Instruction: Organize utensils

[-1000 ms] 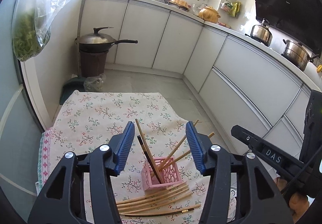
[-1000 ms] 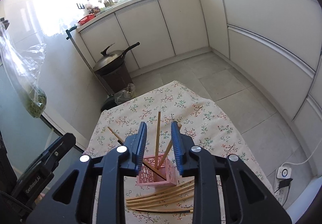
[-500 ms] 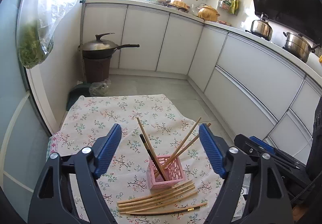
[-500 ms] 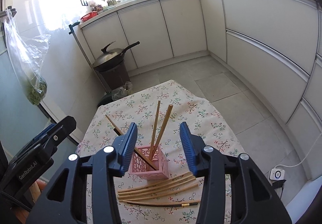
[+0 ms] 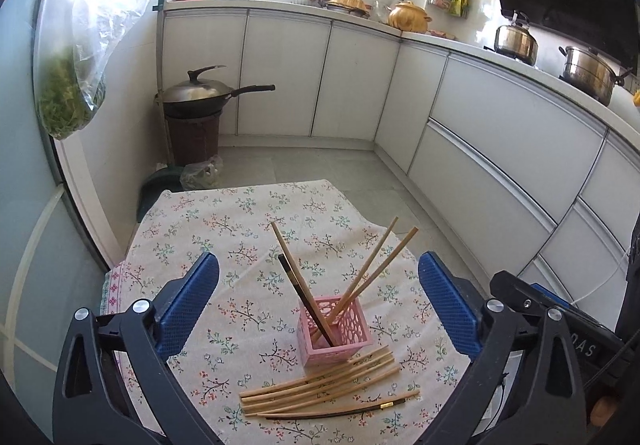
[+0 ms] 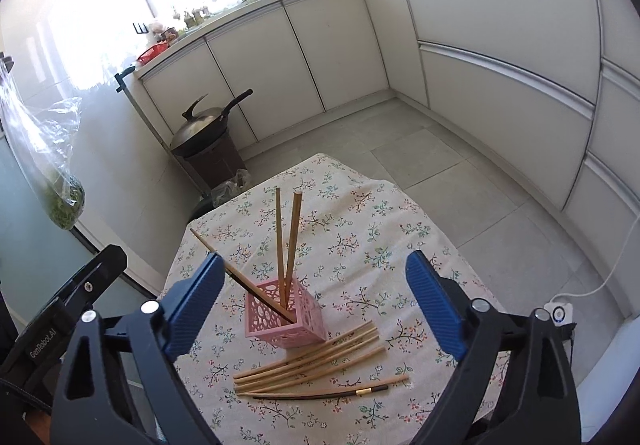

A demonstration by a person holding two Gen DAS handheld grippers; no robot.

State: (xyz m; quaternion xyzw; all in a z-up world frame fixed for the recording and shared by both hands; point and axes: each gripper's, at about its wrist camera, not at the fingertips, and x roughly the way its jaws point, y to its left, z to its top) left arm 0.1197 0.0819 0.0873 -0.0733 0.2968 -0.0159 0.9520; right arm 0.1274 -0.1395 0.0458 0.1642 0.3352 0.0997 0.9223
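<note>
A pink perforated holder stands on the floral tablecloth. Several chopsticks stand in the holder, one of them dark. A bundle of wooden chopsticks and one dark chopstick with a gold band lie in front of the holder. My left gripper is open and empty, above and behind the holder. My right gripper is open and empty, likewise above it.
White cabinets run along the back and right. A wok on a brown bin stands on the floor past the table. A bag of greens hangs at left. A power strip lies on the floor at right.
Both grippers opened wide and drew back and up from the holder. The right gripper let go of a wooden chopstick, which now stands in the holder.
</note>
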